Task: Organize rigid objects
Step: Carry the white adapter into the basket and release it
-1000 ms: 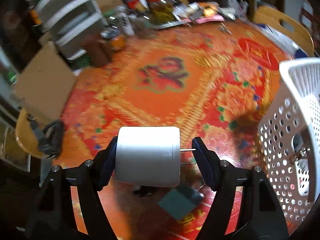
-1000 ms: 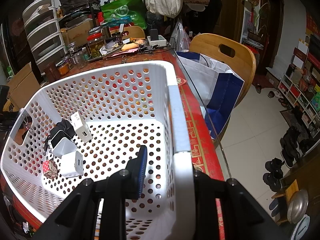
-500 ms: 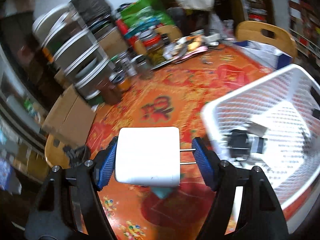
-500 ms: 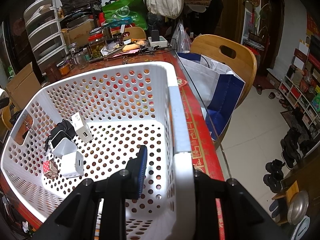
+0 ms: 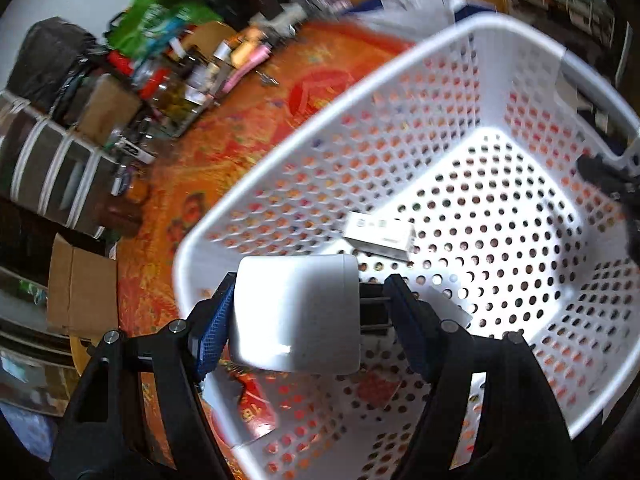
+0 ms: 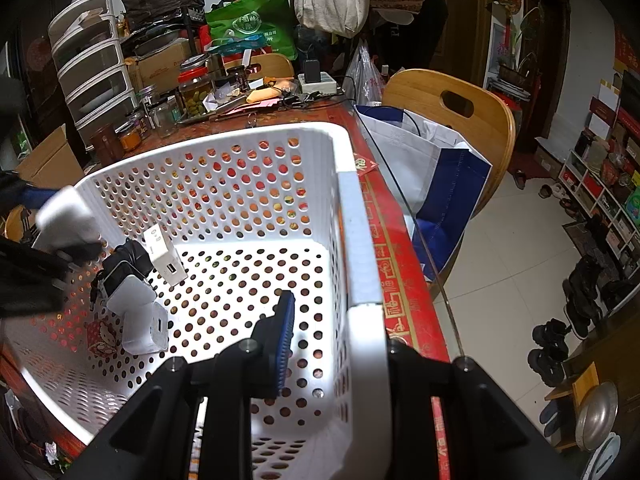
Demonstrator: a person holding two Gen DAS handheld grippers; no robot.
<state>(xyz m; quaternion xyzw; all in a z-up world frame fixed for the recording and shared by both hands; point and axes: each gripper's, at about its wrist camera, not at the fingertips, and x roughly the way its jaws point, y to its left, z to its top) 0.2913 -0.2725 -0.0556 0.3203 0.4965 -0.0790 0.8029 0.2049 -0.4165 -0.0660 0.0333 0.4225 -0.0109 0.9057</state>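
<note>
Left claw (image 5: 308, 312) grips a white charger (image 5: 296, 312) above the basket's (image 5: 400, 152) near corner — seemingly just inside the rim; right claw (image 6: 336, 344) clamps the opposite wall.

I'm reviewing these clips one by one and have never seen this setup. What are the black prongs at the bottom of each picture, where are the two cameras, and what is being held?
There is no robot here. A person holds a two-finger gripper in each hand, and a fisheye camera on each one looks forward along its jaws; those are the black prongs.

In the left wrist view, the left gripper is shut on a white charger, its metal pins pointing at the right-hand jaw, held over the white basket.

In the right wrist view, the right gripper is clamped on the basket's wall, one jaw inside and one outside. Inside the basket lie other white chargers and a dark adapter. It stands on a red patterned table, cluttered at the far end.
</note>
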